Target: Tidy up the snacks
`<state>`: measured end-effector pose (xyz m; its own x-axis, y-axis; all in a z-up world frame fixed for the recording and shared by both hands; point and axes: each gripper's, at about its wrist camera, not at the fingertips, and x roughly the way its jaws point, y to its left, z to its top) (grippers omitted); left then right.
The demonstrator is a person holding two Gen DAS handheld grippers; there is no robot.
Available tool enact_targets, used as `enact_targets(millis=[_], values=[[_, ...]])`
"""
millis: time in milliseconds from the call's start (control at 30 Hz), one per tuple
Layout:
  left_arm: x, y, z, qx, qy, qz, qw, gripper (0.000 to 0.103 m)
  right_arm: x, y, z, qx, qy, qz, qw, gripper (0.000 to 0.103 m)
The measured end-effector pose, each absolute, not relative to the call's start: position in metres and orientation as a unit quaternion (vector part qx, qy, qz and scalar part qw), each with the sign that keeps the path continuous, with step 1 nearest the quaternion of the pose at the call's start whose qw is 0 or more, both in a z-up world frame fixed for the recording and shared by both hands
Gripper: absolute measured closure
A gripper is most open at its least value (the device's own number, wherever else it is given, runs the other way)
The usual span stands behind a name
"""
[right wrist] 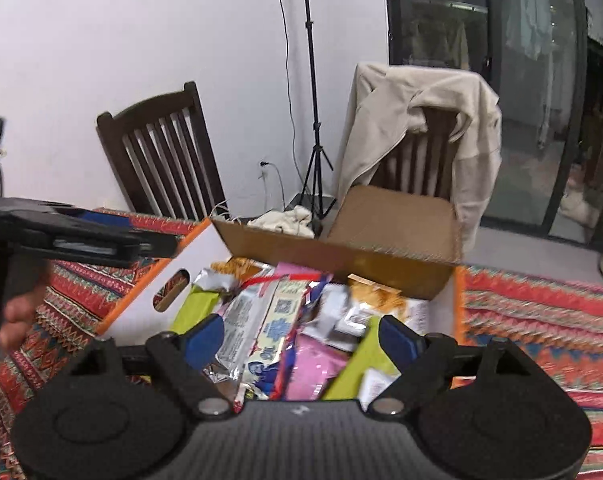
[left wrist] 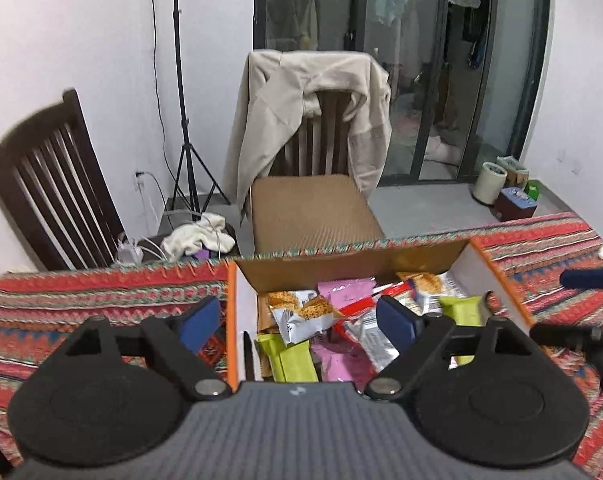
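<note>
Both the left gripper (left wrist: 297, 322) and right gripper (right wrist: 301, 340) hung wide open and empty above the box (left wrist: 243, 308), so the next grasp probably needed one packet (right wrist: 313, 364) singled out below the jaws.

You won't get much readable text here. The white and blue snack packet (right wrist: 270, 336) in the cardboard box (right wrist: 381, 258) has a QR code near its top and blue printed characters lower down, too blurred to read. The silver packet (right wrist: 237, 322) beside it carries a block of fine print, unreadable. Each gripper body has a small pale logo mark (left wrist: 296, 392), no letters you can make out. Other wrappers: print too small or blurred.
</note>
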<state>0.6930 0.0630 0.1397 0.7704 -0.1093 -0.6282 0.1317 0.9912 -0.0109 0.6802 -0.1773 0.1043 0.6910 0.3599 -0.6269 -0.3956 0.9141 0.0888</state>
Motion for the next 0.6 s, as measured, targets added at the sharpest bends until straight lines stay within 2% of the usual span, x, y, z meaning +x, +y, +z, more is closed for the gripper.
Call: enact_targets(millis=[100, 333, 600], values=[[0.662, 0.067, 0.174, 0.004, 0.327, -0.070, 0.942, 0.005, 0.660, -0.195, 0.139, -0.034, 0.322, 0.192, 0.927, 0.015], [0.568, 0.066, 0.230, -0.012, 0.315, -0.072, 0.946, 0.002, 0.587, -0.230, 0.207, -0.048, 0.296, 0.176, 0.938, 0.007], [0.440, 0.053, 0.248, -0.018, 0.280, -0.061, 0.958, 0.000, 0.481, -0.265, 0.232, -0.032, 0.261, 0.190, 0.946, 0.004]])
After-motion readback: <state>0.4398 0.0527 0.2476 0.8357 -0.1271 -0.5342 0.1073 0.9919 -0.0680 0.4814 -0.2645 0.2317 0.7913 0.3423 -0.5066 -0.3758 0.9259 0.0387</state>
